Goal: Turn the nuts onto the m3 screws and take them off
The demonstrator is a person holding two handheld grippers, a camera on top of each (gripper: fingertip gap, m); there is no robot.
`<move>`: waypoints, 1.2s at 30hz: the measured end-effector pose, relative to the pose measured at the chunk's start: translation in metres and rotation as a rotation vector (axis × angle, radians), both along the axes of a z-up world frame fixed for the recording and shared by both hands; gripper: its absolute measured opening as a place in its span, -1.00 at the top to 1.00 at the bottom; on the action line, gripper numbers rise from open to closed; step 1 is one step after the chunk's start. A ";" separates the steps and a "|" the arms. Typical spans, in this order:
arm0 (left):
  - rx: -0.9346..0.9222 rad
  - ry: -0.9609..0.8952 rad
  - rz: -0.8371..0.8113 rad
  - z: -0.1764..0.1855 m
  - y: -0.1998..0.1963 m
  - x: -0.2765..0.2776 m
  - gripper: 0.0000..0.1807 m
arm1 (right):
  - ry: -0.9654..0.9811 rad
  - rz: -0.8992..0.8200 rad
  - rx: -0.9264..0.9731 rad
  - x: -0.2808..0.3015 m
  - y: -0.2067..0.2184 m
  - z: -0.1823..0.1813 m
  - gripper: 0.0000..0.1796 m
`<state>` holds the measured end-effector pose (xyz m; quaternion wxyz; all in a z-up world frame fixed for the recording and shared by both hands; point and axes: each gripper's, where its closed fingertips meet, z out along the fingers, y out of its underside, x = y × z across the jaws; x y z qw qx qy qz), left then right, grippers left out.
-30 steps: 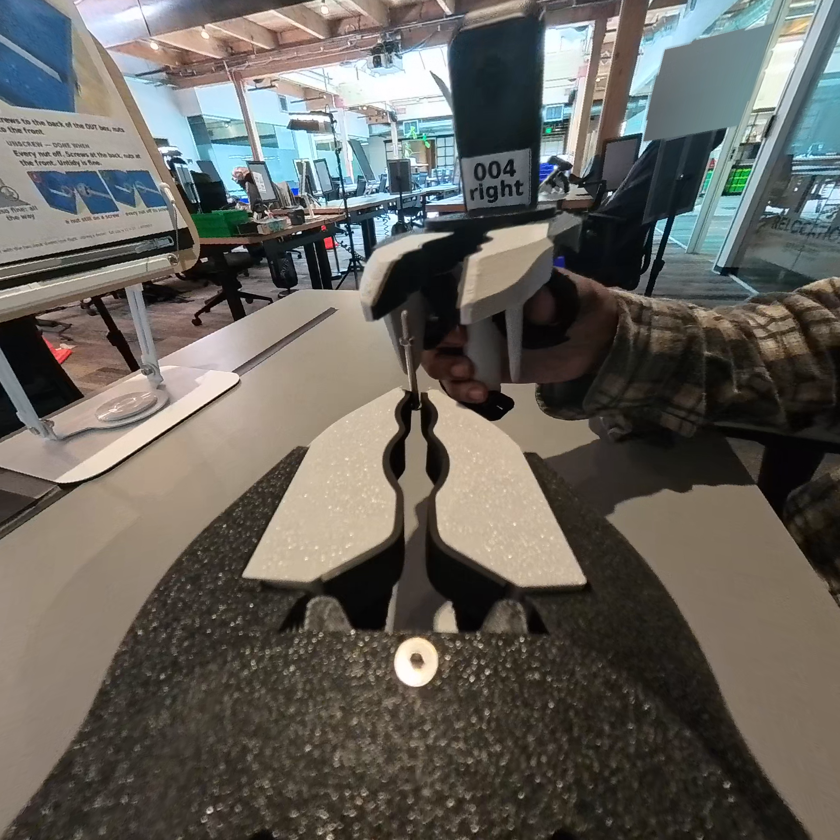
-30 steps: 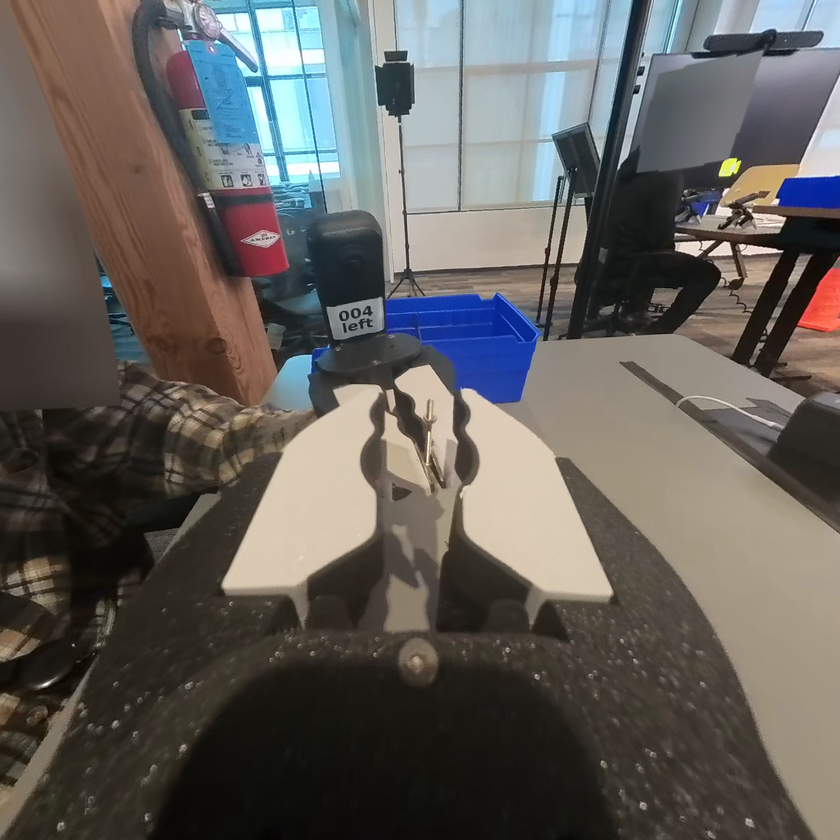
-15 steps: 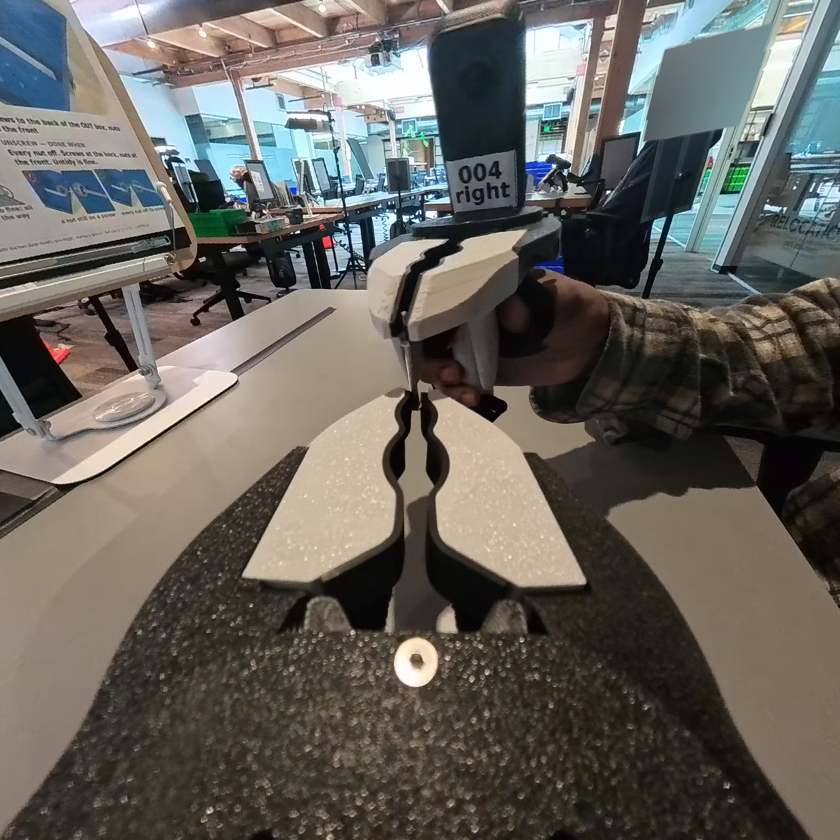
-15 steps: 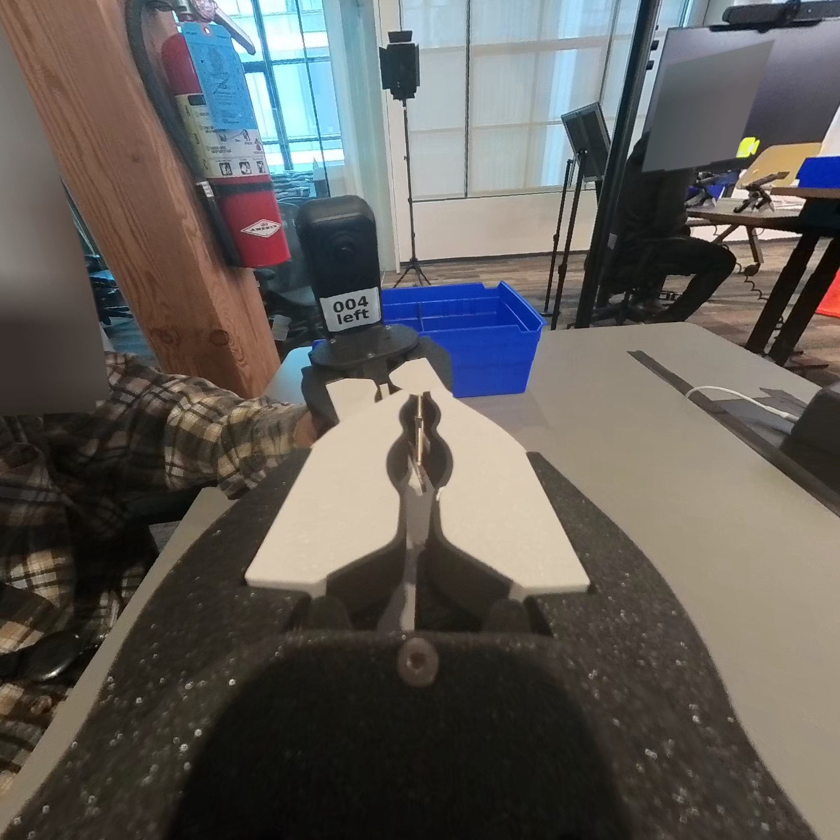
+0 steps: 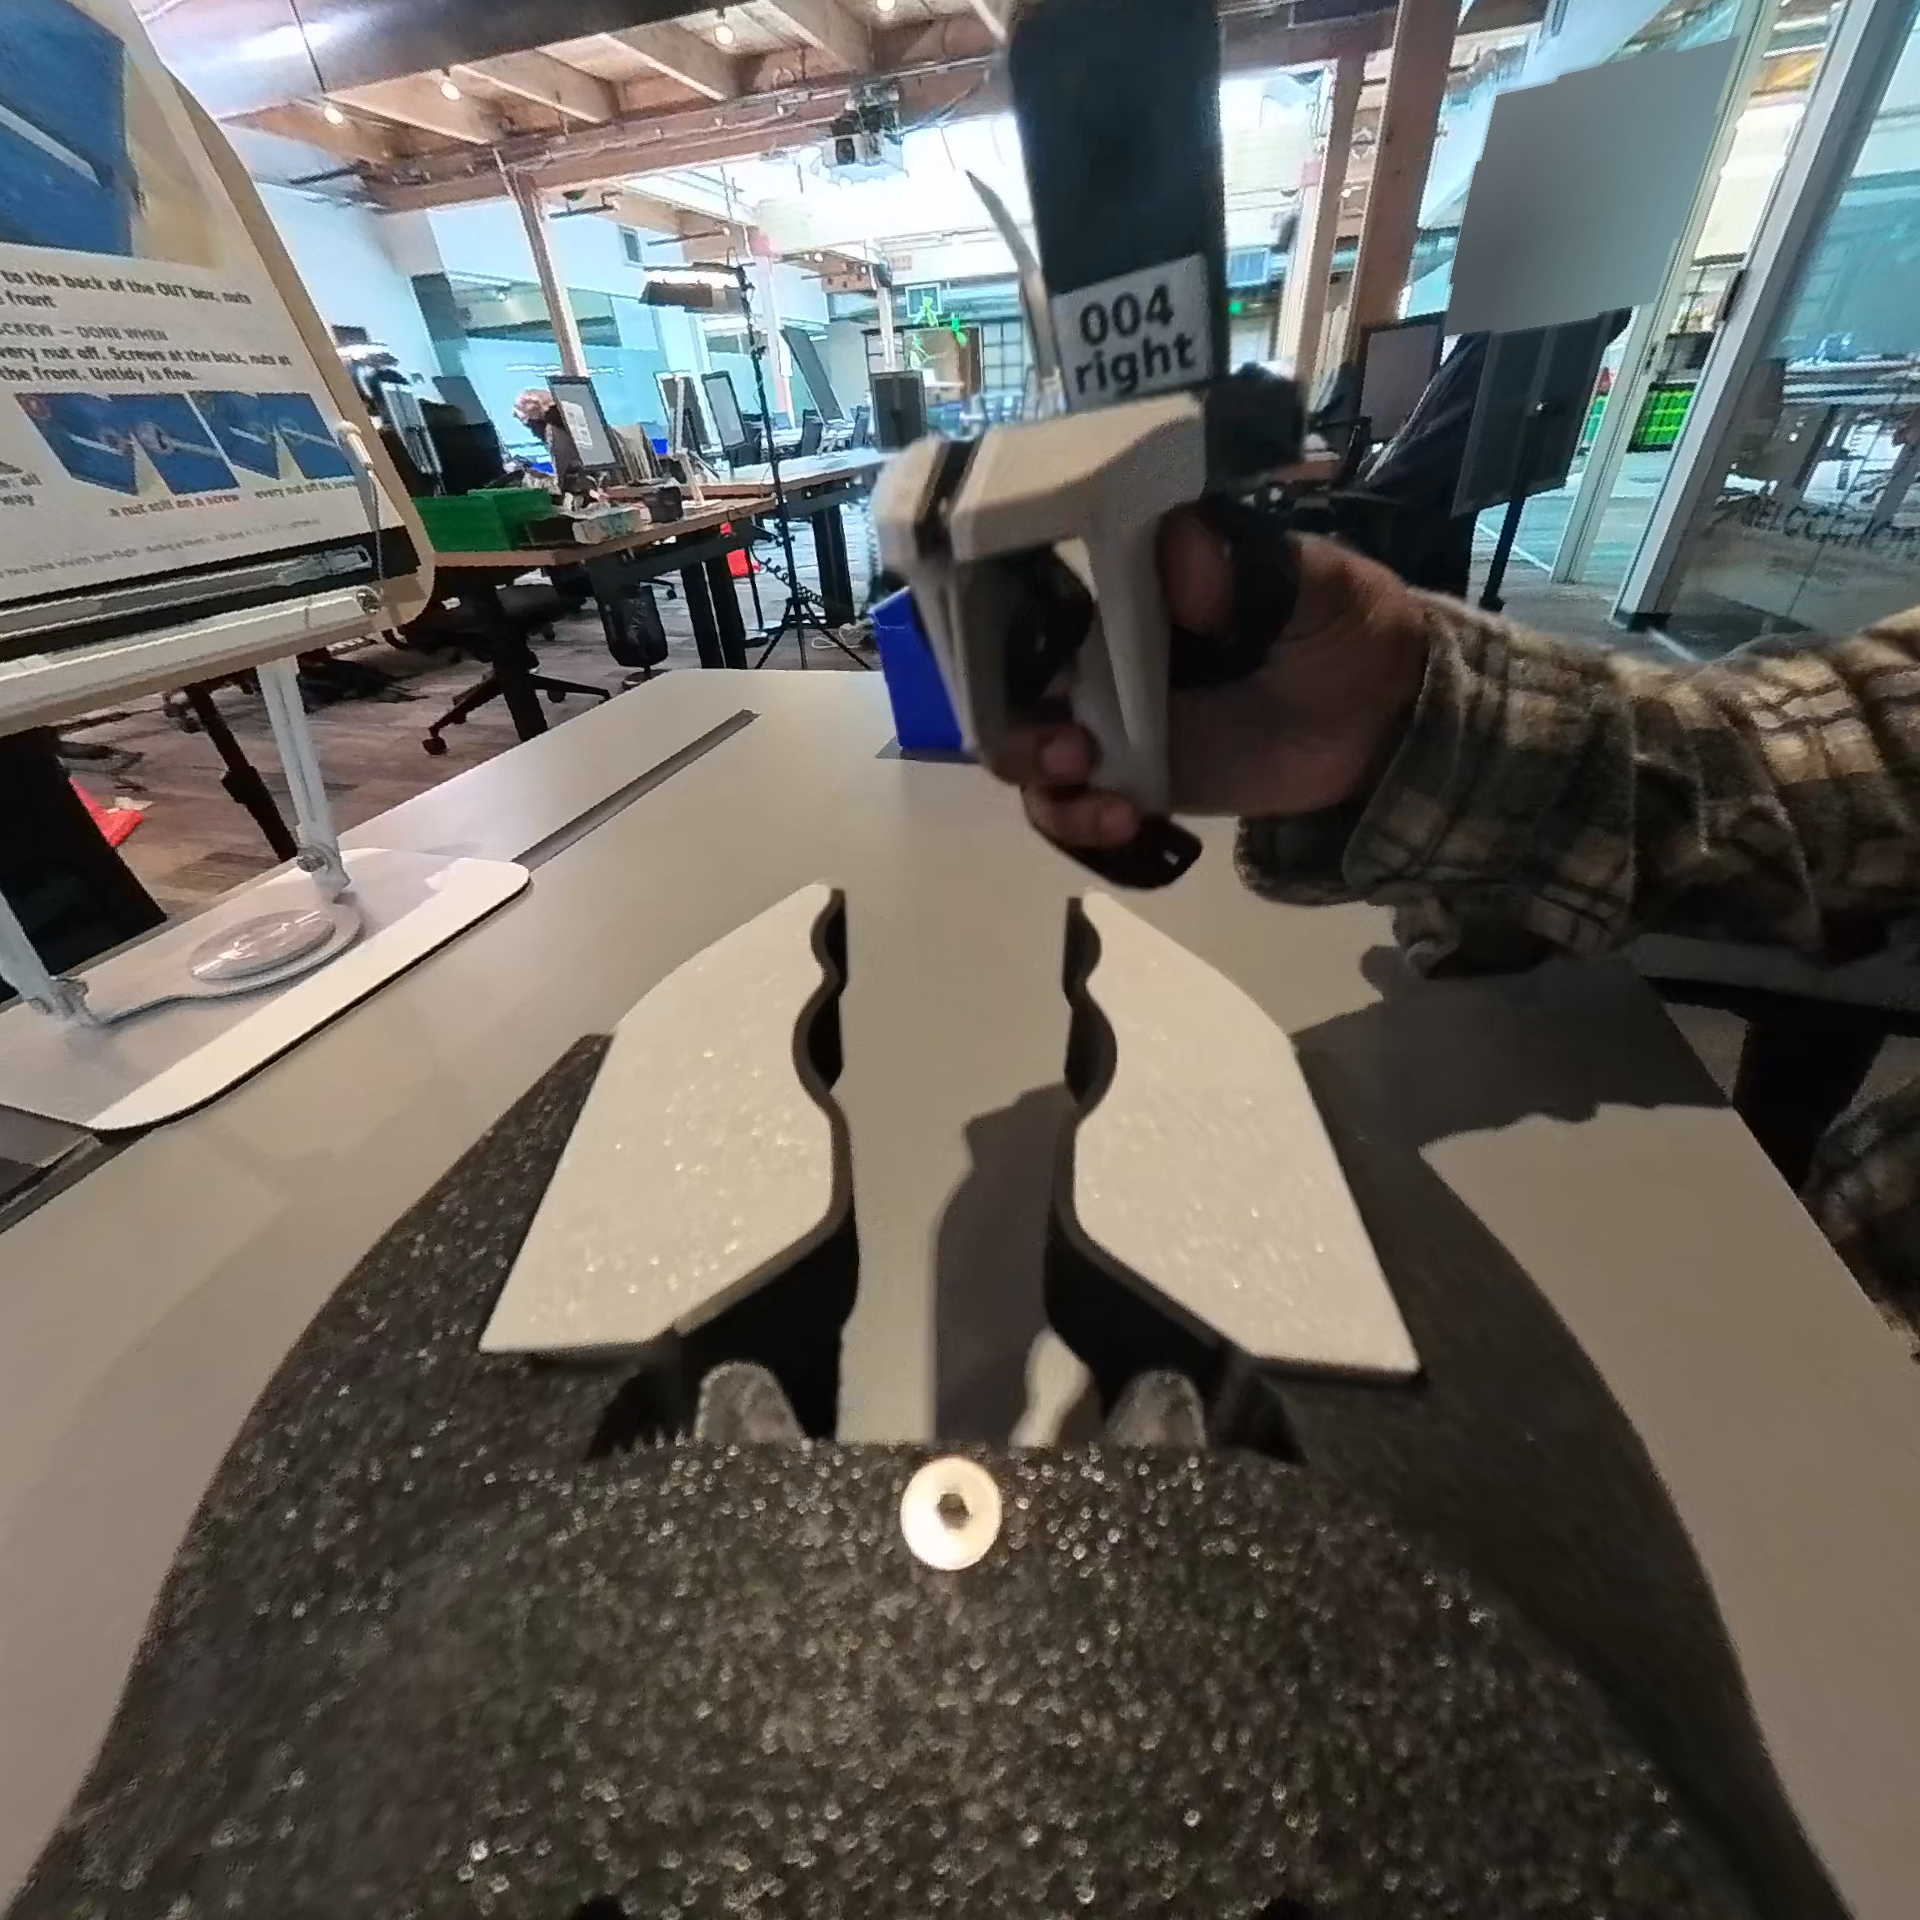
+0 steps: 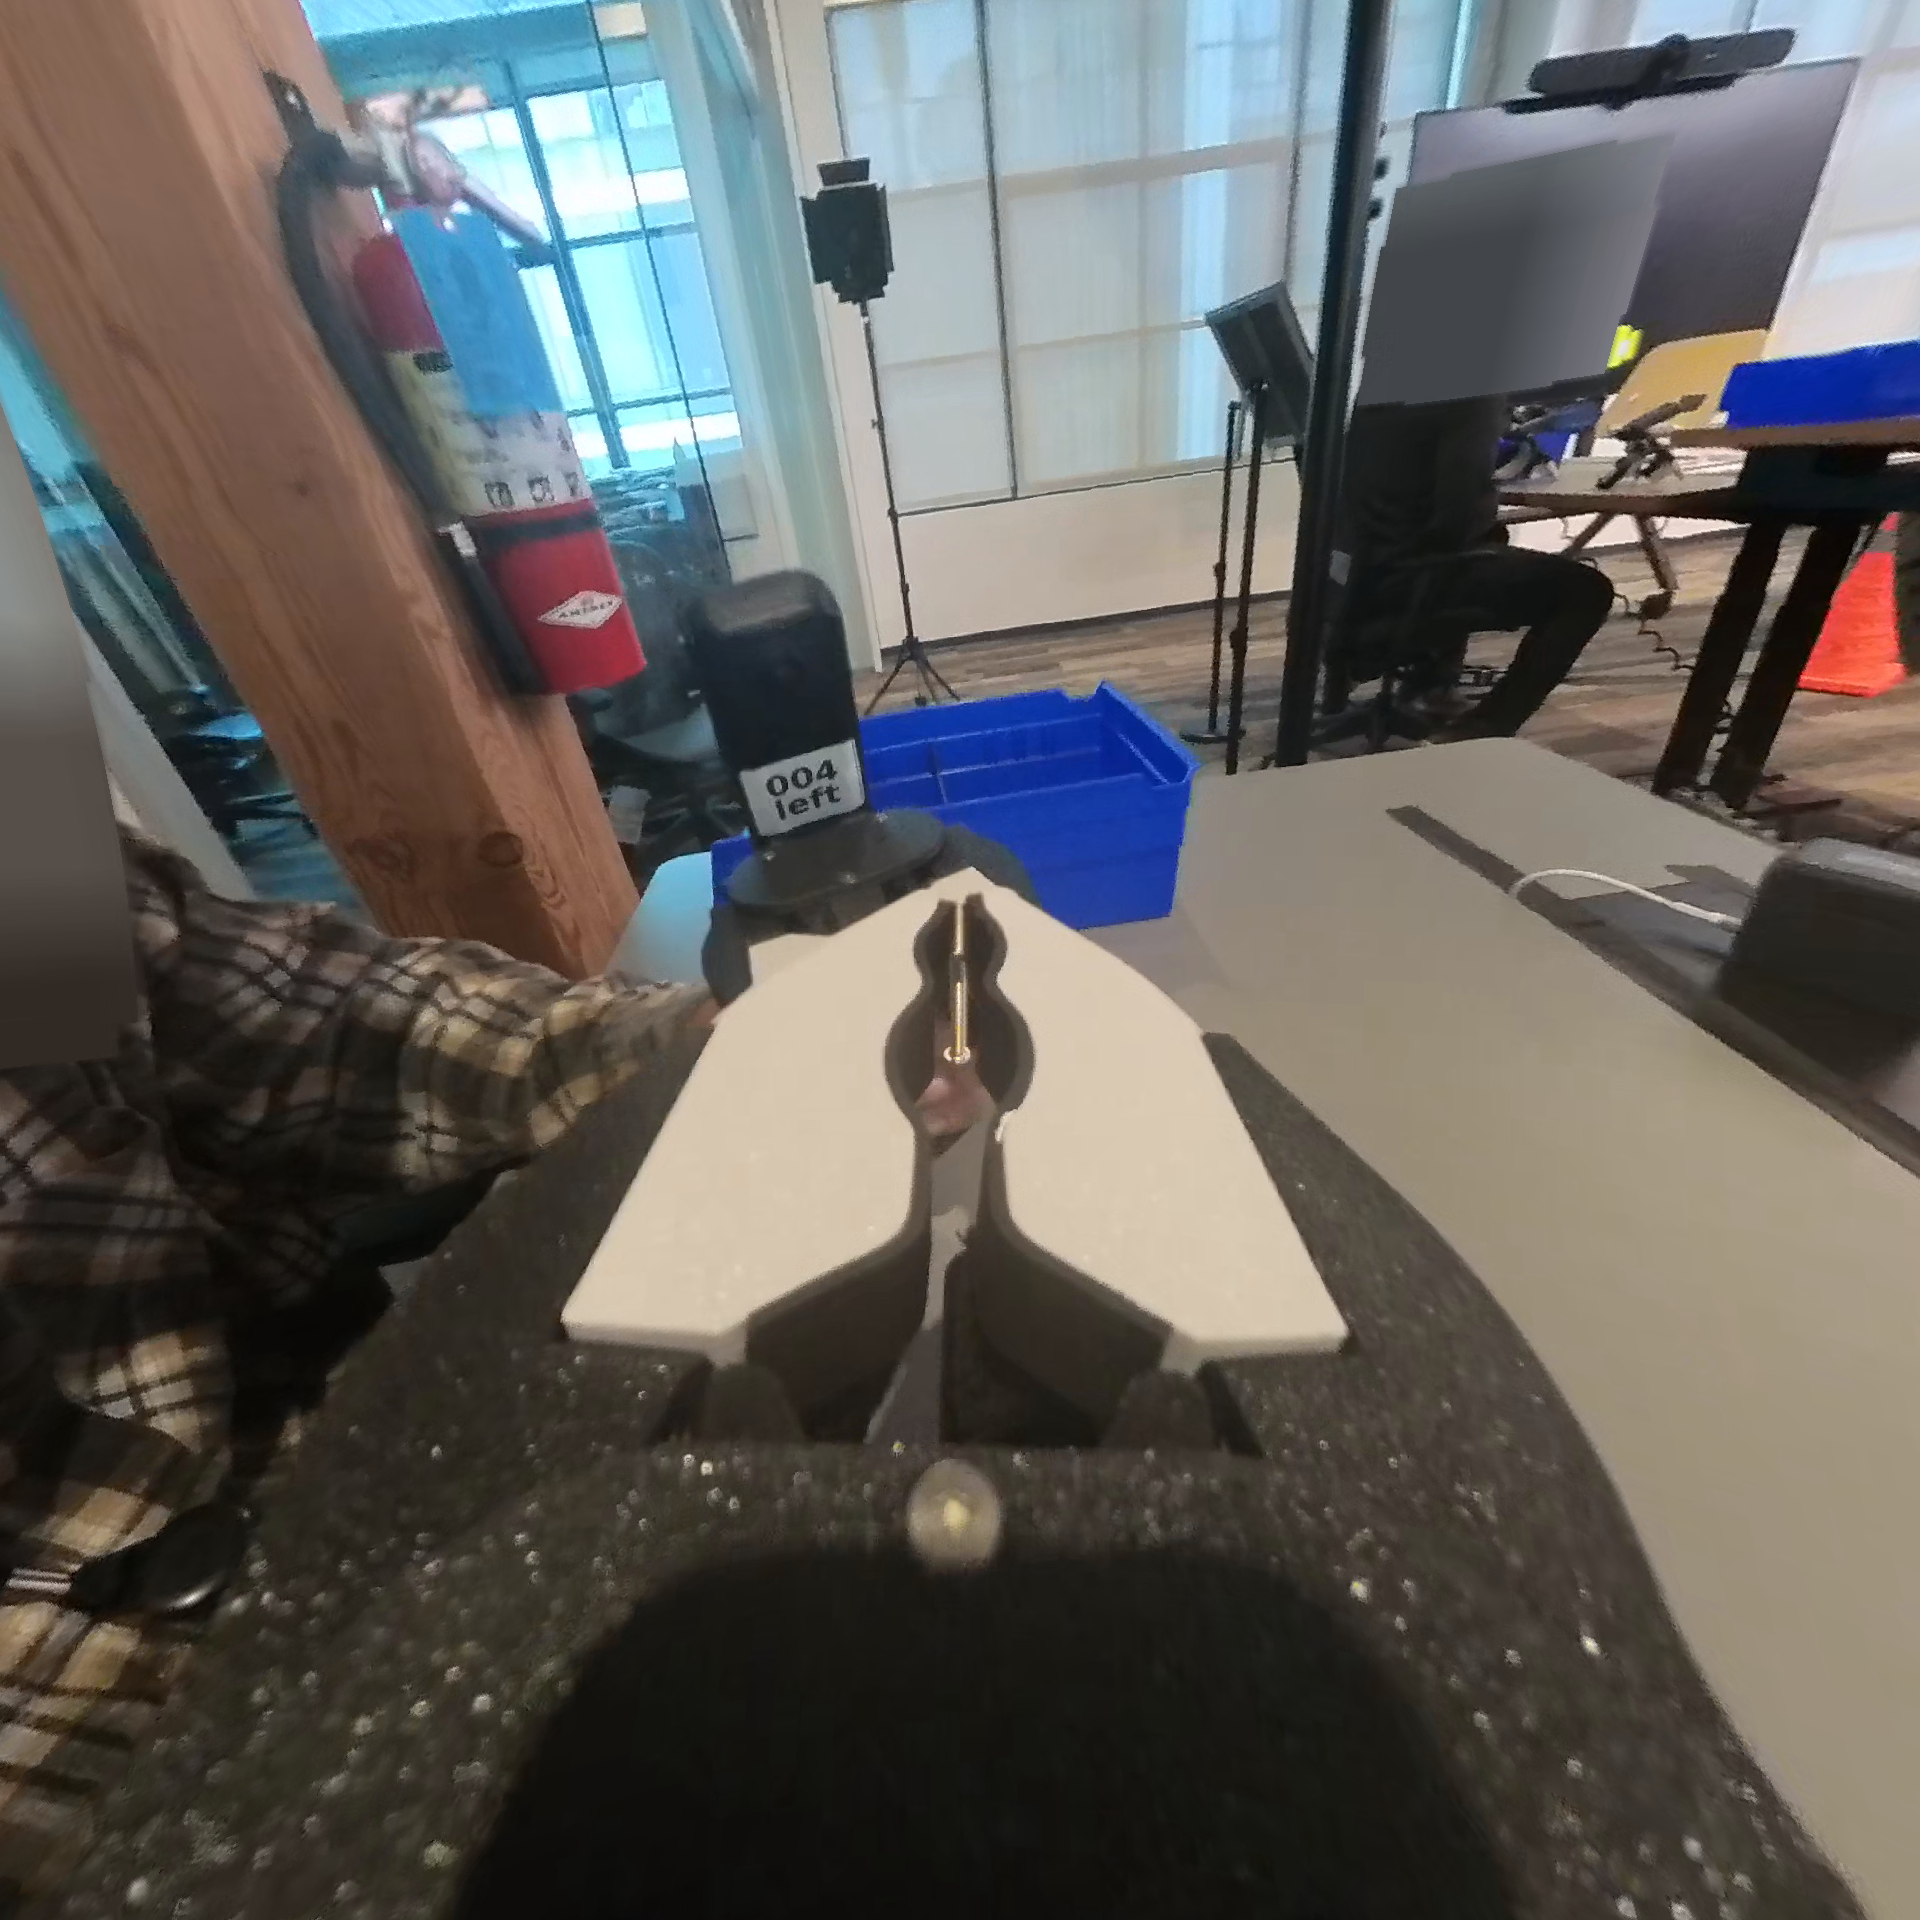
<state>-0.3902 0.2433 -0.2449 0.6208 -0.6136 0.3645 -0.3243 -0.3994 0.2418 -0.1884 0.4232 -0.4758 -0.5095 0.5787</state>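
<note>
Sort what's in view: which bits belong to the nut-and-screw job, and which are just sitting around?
In the job:
- m3 screw, pinched in the right tool
- left tool, open, holding nothing
- blue bin at the desk's far end, probably

Lying about:
- instruction board on stand
- fire extinguisher on the post
- white cable
- desk

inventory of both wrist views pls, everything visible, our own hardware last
screw: 1, metallic, clamped between the right gripper's fingers, no nut seen on it
bin: 1, blue, far table edge behind the left gripper
table: 1, grey, under both grippers
document stand: 1, white, table's left side, holds a printed sheet
fire extinguisher: 1, red, on the wooden post
cable: 1, white, table's right side
left gripper: 1, white fingers open, nothing between them
right gripper: 1, white fingers shut on the screw
hand: 1, plaid sleeve, holding the right gripper
</note>
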 end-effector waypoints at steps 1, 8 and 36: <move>-0.001 0.000 0.003 -0.001 0.001 0.000 0.52 | 0.003 -0.017 -0.003 0.007 0.003 0.004 0.98; -0.011 -0.013 0.005 -0.001 0.002 0.001 0.43 | -0.062 -0.281 0.016 0.110 0.046 0.032 0.97; -0.097 -0.001 -0.023 -0.022 0.006 0.008 0.50 | -0.731 -1.192 -0.462 0.483 0.216 -0.102 0.97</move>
